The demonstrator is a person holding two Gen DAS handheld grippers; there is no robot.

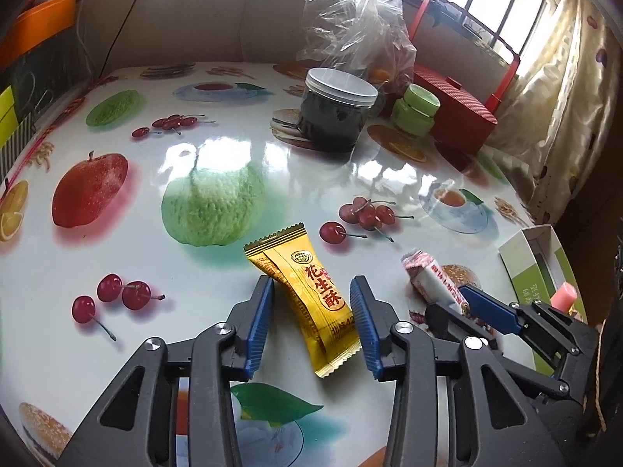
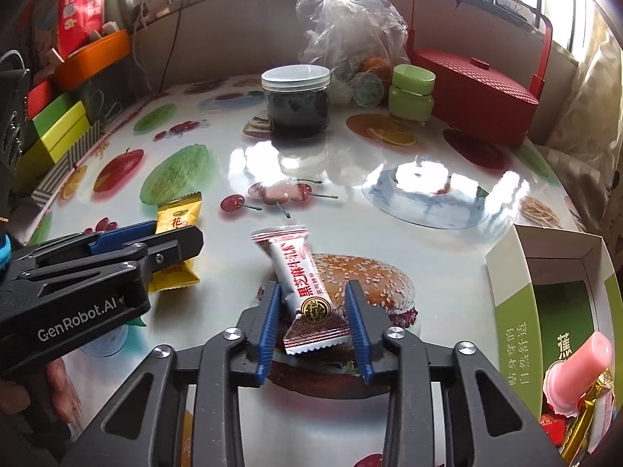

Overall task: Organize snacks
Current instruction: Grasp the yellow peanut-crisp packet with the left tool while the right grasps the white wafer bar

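Observation:
A yellow peanut-candy packet lies on the fruit-print tablecloth between the fingers of my open left gripper; the pads stand a little apart from its sides. It also shows in the right wrist view, partly hidden by the left gripper. A white and red sesame-candy packet lies between the fingers of my open right gripper, touching the left pad. It also shows in the left wrist view. A green and white open box at the right holds several snacks, a pink one on top.
At the back of the table stand a dark jar with a white lid, a small green jar, a crumpled clear plastic bag and a red basket. Coloured boxes line the left edge.

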